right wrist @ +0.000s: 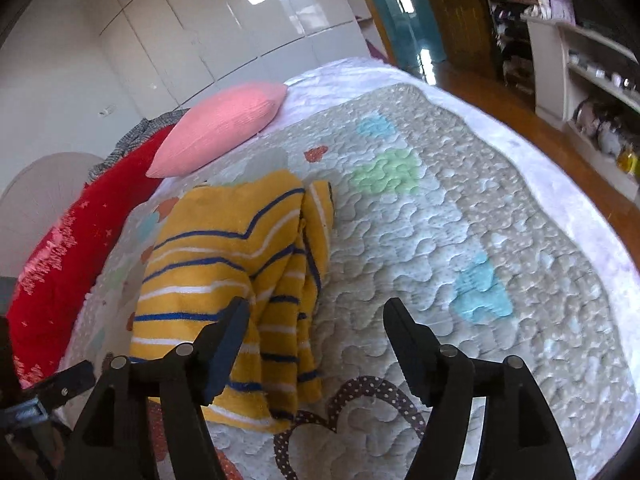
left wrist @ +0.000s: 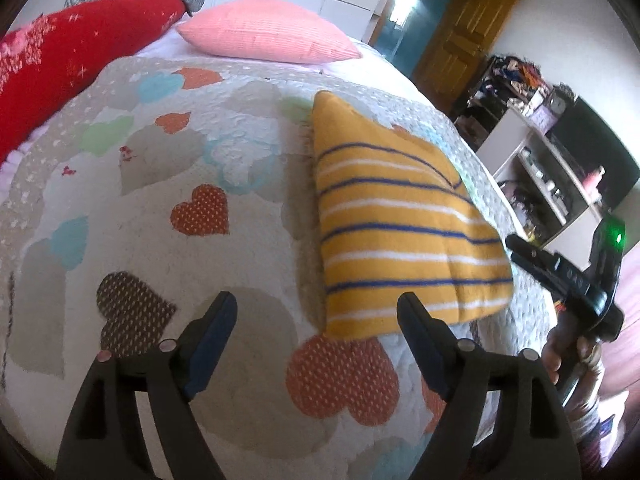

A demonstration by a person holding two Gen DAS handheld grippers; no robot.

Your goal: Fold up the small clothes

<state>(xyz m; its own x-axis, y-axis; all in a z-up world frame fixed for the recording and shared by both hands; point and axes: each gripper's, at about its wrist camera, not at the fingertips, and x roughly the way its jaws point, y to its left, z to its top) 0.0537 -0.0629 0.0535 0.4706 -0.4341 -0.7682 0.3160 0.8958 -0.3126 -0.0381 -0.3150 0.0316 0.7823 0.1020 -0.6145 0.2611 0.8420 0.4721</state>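
Note:
A small yellow garment (left wrist: 392, 224) with blue and white stripes lies folded on the quilted bedspread (left wrist: 168, 184). My left gripper (left wrist: 318, 308) is open just short of its near edge, with only the quilt between the fingers. In the right wrist view the same garment (right wrist: 232, 276) lies left of centre, its folded layers bunched along the right side. My right gripper (right wrist: 316, 314) is open there too; its left finger (right wrist: 226, 344) stands in front of the garment's near corner and nothing is held. The right gripper (left wrist: 532, 258) also shows in the left wrist view, right of the garment.
A pink pillow (left wrist: 268, 34) and a red blanket (left wrist: 60, 60) lie at the head of the bed. A white wardrobe (right wrist: 224, 28) stands behind. Shelves (left wrist: 552, 168) full of small items and a wooden door (left wrist: 460, 48) are to the right, past the bed's edge.

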